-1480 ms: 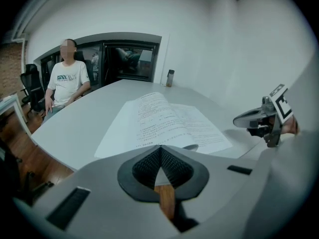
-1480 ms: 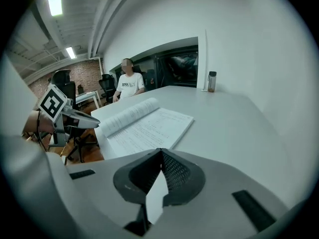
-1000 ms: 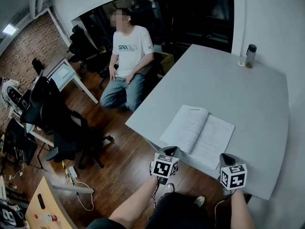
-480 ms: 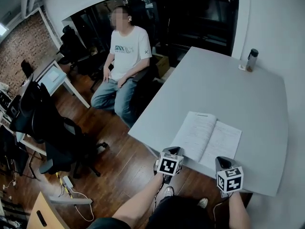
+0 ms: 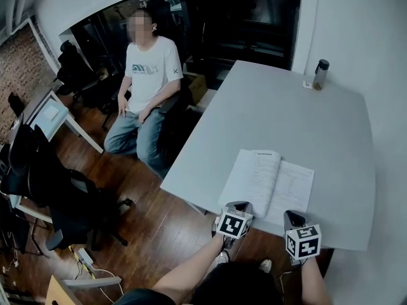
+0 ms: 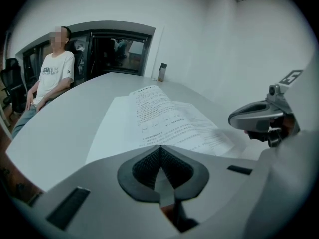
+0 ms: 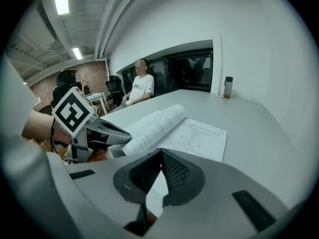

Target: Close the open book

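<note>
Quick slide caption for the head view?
Open book on grey table; left claw and right claw, both shut, near its edge.

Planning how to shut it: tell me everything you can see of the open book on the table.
The open book lies face up on the grey table, close to its near edge. Its white paper pages carry dense black print. The left half is a thick, bulging stack; the right half lies thin and flat. The left hand-held gripper and right hand-held gripper, both shut and empty, sit by its near edge.
</note>
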The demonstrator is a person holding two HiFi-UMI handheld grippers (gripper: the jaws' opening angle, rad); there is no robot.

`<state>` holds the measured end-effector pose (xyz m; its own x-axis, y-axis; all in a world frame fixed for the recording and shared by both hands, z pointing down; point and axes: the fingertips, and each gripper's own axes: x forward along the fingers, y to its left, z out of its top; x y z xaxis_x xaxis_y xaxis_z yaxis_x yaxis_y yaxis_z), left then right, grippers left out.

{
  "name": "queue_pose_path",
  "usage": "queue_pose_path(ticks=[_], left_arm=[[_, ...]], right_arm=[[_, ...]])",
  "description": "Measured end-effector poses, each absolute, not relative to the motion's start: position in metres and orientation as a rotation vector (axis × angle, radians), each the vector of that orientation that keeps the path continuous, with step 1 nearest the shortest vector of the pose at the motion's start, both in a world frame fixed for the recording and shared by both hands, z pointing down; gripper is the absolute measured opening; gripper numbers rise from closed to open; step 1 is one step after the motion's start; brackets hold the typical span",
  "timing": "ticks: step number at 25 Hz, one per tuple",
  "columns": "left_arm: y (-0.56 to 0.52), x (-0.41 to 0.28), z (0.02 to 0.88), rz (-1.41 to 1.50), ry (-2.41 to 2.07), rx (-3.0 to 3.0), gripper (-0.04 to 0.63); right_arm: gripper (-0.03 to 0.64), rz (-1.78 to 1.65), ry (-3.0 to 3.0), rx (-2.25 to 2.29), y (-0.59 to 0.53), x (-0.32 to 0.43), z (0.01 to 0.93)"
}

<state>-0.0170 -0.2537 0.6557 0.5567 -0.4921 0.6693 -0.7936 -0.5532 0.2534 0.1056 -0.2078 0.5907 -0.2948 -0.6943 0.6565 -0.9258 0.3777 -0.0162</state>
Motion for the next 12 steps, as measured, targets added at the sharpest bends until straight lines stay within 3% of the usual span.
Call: queue_pose_path(ticks=[12], left_arm=[[-0.229,0.063,0.617,0.646,-0.948,2.352,0.005]], right_arm=[[0.005,0.561,-2.105,1.422,-0.210,0.153,0.585]])
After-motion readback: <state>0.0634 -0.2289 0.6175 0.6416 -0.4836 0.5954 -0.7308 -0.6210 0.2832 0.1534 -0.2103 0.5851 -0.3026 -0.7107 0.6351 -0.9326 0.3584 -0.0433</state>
